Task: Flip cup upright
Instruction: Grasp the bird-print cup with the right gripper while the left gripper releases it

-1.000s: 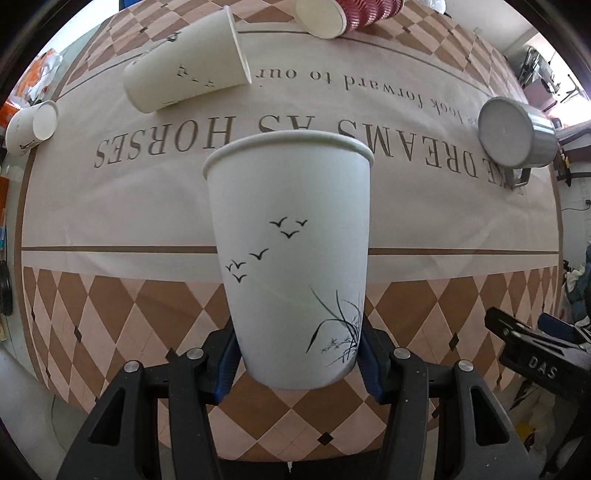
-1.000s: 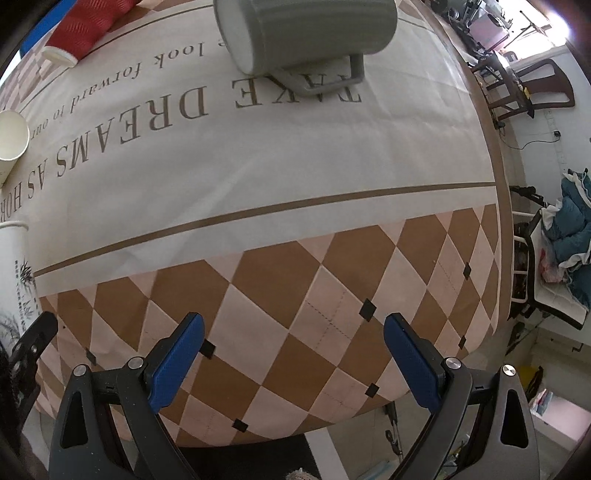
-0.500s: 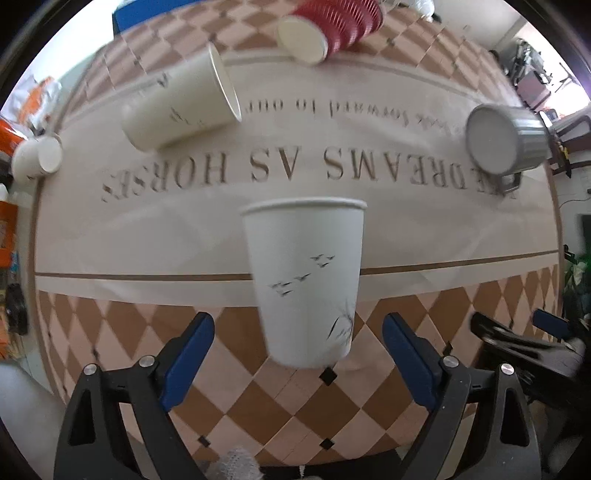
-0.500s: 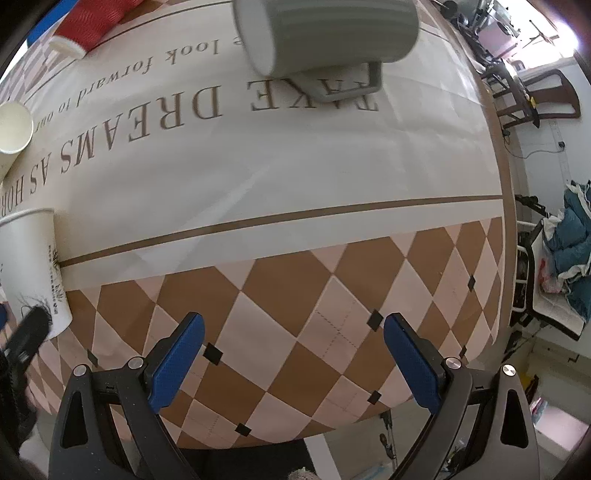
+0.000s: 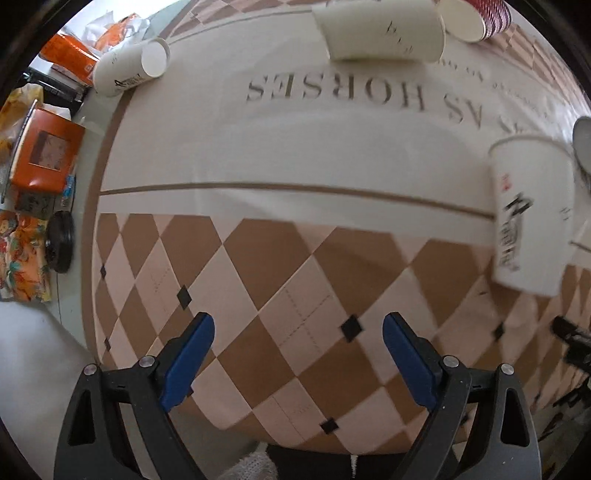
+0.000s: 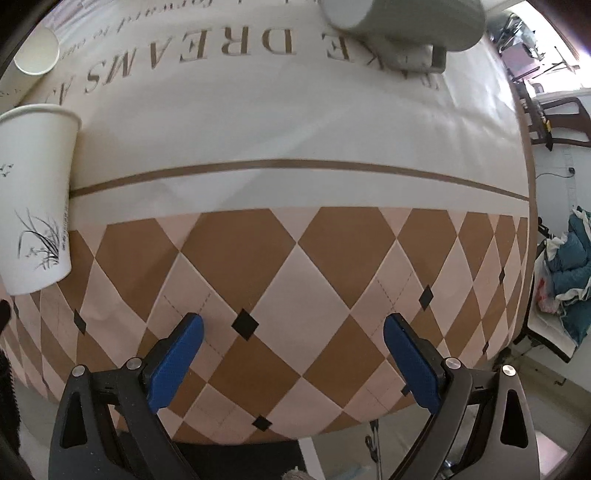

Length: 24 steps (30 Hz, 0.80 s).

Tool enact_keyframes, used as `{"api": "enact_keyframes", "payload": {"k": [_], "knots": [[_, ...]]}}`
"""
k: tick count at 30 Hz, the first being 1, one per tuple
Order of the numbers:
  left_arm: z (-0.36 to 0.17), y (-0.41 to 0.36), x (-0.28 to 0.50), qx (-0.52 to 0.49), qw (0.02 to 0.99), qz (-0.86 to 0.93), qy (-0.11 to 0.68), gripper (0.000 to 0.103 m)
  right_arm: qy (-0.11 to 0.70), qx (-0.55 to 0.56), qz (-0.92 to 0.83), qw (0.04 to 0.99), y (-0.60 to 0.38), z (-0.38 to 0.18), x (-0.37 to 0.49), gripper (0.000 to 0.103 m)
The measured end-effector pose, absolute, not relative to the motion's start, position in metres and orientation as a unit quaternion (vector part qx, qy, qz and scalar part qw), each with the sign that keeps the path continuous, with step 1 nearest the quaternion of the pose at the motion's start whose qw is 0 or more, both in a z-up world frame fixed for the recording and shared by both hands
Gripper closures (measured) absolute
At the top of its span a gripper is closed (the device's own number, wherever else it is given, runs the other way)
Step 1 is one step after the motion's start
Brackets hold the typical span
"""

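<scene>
A white paper cup (image 5: 530, 214) with ink drawings stands upright on the tablecloth at the right of the left wrist view. It also shows at the left edge of the right wrist view (image 6: 35, 206). My left gripper (image 5: 298, 360) is open and empty, well to the left of that cup over the diamond pattern. My right gripper (image 6: 293, 356) is open and empty near the table's front edge. Another white paper cup (image 5: 382, 31) lies on its side at the far edge. A smaller white cup (image 5: 129, 66) lies on its side at the far left.
A grey mug (image 6: 406, 26) lies on its side at the far right. Red cups (image 5: 480, 18) lie stacked on their side at the back. Orange boxes (image 5: 44, 151) and a black disc (image 5: 59, 242) sit off the table's left edge. A chair (image 6: 554, 114) stands at the right.
My left gripper opened and let go of the upright cup, then drew back and swung left. The cup stays standing. The right gripper shifted slightly forward and stayed open.
</scene>
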<state>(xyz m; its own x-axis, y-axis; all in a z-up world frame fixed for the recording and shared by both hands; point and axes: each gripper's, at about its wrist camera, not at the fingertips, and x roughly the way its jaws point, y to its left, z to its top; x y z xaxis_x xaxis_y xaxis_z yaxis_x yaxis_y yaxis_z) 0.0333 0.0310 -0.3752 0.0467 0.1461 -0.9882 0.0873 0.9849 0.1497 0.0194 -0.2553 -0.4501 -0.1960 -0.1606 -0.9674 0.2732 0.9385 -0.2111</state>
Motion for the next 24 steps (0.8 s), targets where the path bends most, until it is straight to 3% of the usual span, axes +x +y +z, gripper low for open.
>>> {"api": "enact_keyframes", "payload": {"k": [3, 8, 10, 17, 20, 24], "knots": [[-0.385, 0.039, 0.025, 0.075, 0.725, 0.022, 0.685, 0.001, 0.758, 0.062, -0.176, 0.625, -0.26, -0.451, 0.018, 0.003], [-0.391, 0.06, 0.022, 0.022, 0.715, 0.016, 0.699, 0.0, 0.75, 0.207, -0.19, 0.599, -0.289, -0.463, -0.002, 0.0], [-0.394, 0.074, 0.019, -0.023, 0.719, 0.007, 0.695, 0.0, 0.726, 0.214, -0.208, 0.62, -0.29, -0.459, -0.013, 0.0], [-0.394, 0.079, 0.034, -0.002, 0.709, -0.011, 0.705, 0.0, 0.74, 0.223, -0.206, 0.6, -0.286, -0.465, -0.006, 0.0], [-0.384, 0.075, 0.048, 0.02, 0.717, 0.005, 0.697, 0.0, 0.748, 0.228, -0.191, 0.593, -0.287, -0.461, 0.002, 0.011], [-0.357, 0.078, 0.059, 0.033, 0.742, 0.023, 0.669, 0.0, 0.714, 0.229, -0.175, 0.638, -0.266, -0.425, 0.018, 0.011]]}}
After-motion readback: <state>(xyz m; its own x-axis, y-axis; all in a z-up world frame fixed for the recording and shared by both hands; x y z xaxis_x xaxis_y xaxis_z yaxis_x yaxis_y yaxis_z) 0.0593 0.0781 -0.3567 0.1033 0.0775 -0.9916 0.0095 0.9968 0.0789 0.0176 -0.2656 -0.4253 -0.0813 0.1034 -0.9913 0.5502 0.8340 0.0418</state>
